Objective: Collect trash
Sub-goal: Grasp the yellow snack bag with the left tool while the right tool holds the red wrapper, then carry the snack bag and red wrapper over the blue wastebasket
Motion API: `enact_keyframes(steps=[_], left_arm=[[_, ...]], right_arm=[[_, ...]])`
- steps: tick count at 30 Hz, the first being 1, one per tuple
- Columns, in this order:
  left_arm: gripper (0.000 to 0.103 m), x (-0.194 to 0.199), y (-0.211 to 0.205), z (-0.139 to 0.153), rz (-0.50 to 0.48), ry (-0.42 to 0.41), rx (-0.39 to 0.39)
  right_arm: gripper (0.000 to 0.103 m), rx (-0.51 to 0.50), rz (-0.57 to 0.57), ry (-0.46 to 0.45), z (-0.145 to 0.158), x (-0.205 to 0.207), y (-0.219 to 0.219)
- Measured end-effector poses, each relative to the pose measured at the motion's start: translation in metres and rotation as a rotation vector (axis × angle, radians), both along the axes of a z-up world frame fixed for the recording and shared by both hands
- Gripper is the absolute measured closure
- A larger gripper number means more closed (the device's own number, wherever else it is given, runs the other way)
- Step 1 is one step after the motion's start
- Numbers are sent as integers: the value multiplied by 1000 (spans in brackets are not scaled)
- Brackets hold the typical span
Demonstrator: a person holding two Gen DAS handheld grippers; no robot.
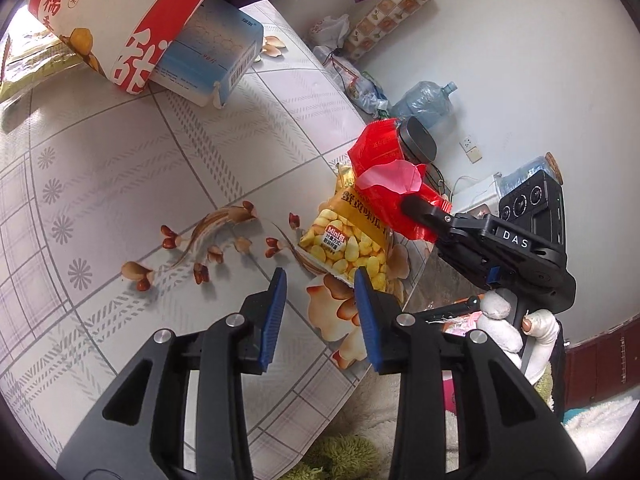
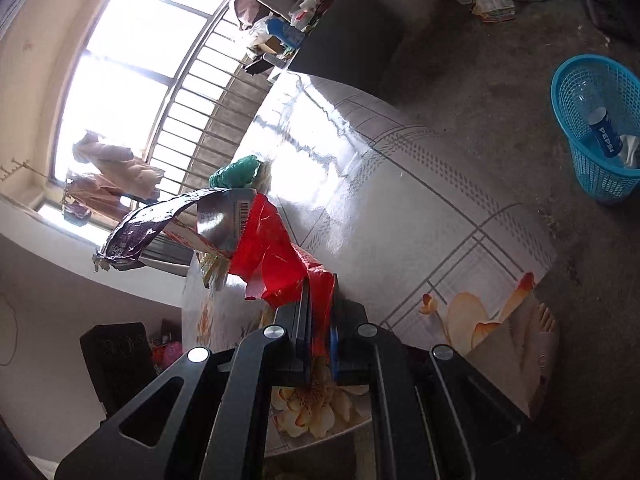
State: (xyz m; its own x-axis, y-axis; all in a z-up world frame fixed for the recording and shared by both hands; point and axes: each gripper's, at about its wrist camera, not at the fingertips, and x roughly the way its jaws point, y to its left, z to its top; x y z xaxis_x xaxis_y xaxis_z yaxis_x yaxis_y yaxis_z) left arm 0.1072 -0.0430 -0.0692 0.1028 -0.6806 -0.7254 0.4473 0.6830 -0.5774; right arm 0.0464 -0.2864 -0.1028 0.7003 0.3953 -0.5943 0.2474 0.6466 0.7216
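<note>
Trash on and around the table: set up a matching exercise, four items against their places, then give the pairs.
Items:
1. red wrapper
2. yellow snack packet
3. Pepsi bottle
4. peanut shells

Places:
A. in the blue basket on the floor
B. scattered loose on the tablecloth
C. clamped in the right hand-held gripper
D. on the table edge, just ahead of the open left hand-held gripper

Pairs: 1-C, 2-D, 3-A, 4-B

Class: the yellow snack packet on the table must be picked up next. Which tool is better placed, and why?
Left. The left tool is open, empty and just short of the yellow snack packet; the right tool is shut on a red wrapper.
</note>
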Motion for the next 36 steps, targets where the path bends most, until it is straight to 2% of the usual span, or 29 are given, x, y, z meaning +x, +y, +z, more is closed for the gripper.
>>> enact_keyframes(steps=[10, 16, 20, 22, 23, 27, 31, 33, 36], left_arm=[[71, 7, 0, -16, 19, 121, -173], [71, -2, 2, -4, -28, 70, -249], [71, -5, -5, 0, -28, 44, -209], [74, -4, -8, -2, 4, 35, -172], [78, -5, -9, -2, 12, 22, -160], [83, -10, -11, 2, 5, -35, -118], [91, -18, -14, 12, -3, -94, -108], [95, -24, -13, 22, -7, -144, -94], [97, -37, -20, 41, -32, -275, -26]], right_arm=[[96, -43, 16, 43, -6, 8, 5], [97, -72, 28, 46, -5, 9, 9], [97, -62, 36, 46, -7, 10, 12], [97, -59, 42, 47, -8, 10, 15], [97, -63, 43, 48, -7, 10, 16], [97, -66, 45, 47, -6, 8, 19], [97, -27, 36, 17, -3, 3, 11], [97, -11, 23, -6, 2, -1, 5], [97, -11, -15, -56, 17, -13, -9]])
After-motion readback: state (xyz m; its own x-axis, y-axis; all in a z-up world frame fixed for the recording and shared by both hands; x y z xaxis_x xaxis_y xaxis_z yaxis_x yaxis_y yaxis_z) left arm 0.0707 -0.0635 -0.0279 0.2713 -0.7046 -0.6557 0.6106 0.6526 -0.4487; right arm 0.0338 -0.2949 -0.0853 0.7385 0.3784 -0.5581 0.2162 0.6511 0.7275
